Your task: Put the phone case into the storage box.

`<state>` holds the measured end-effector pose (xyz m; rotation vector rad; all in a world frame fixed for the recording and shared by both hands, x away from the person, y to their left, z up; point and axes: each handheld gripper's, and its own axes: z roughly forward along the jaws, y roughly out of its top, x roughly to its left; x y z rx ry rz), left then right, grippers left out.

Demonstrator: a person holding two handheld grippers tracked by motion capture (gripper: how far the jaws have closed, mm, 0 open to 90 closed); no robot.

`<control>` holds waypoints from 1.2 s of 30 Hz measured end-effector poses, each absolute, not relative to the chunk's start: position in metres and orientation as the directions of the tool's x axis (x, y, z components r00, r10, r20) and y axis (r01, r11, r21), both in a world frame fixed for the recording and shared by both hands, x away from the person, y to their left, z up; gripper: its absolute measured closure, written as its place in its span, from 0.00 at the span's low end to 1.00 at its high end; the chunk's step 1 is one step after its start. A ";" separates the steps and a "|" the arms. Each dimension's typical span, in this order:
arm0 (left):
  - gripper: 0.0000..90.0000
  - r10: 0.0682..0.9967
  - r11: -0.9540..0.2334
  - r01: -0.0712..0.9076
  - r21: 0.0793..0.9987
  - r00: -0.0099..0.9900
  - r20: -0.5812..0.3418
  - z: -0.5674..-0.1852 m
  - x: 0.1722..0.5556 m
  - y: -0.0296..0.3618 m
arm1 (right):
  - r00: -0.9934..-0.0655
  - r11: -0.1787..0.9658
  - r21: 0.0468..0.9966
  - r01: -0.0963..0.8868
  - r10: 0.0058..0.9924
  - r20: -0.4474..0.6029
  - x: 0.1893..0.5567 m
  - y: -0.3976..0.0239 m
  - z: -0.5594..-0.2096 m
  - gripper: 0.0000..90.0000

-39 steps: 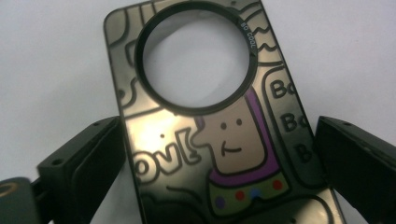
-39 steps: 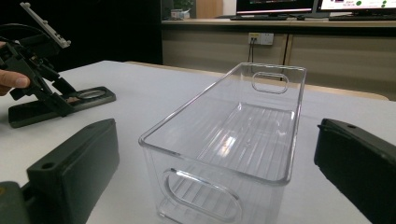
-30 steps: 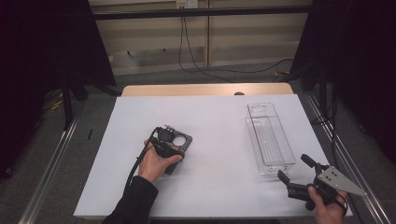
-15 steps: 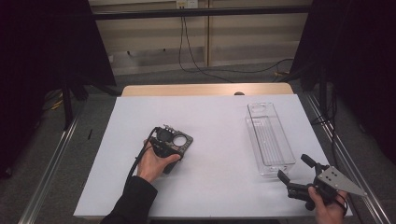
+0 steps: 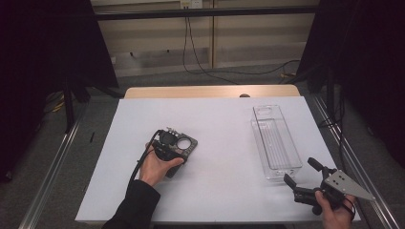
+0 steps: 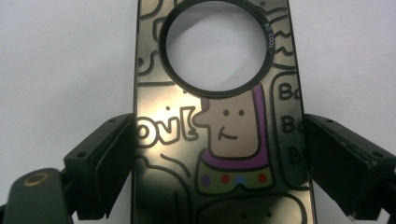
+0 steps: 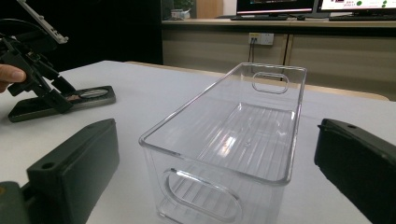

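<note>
A white table top [image 5: 219,138] lies over a wooden table, with dark curtains at both sides, a pale wall with cables behind, and grey floor around. The clear plastic bin [image 5: 276,143] stands empty at the sheet's right side and serves as the landmark. Well to the left of the bin lies a dark phone case [image 5: 179,149], flat on the sheet, and the left gripper [image 5: 168,145] sits down over its near end. In the left gripper view the case [image 6: 219,121] runs up between the two black jaws, which stand spread just beside its long edges; whether the pads press it cannot be told. That view also shows the case's cartoon print and round camera hole. The right gripper [image 5: 300,175] hovers just in front of the bin's near end, jaws spread wide and empty; its own view looks along the bin [image 7: 233,140].
</note>
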<state>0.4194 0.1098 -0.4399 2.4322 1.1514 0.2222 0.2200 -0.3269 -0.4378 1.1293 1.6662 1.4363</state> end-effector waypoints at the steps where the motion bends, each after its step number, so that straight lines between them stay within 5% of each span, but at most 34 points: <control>1: 0.13 0.769 -0.551 0.700 0.455 0.637 -0.047 -0.440 0.419 0.110 | -0.413 0.027 0.982 0.189 0.909 0.054 0.220 -0.327 -0.438 0.00; 21: 0.14 0.749 -0.503 0.637 0.585 0.659 -0.074 -0.419 0.412 0.118 | -0.411 0.026 0.982 0.188 0.910 0.055 0.220 -0.327 -0.438 0.00; 36: 0.14 0.755 -0.473 0.542 0.695 0.656 0.002 -0.403 0.405 0.126 | -0.411 0.025 0.983 0.184 0.910 0.054 0.220 -0.327 -0.438 0.00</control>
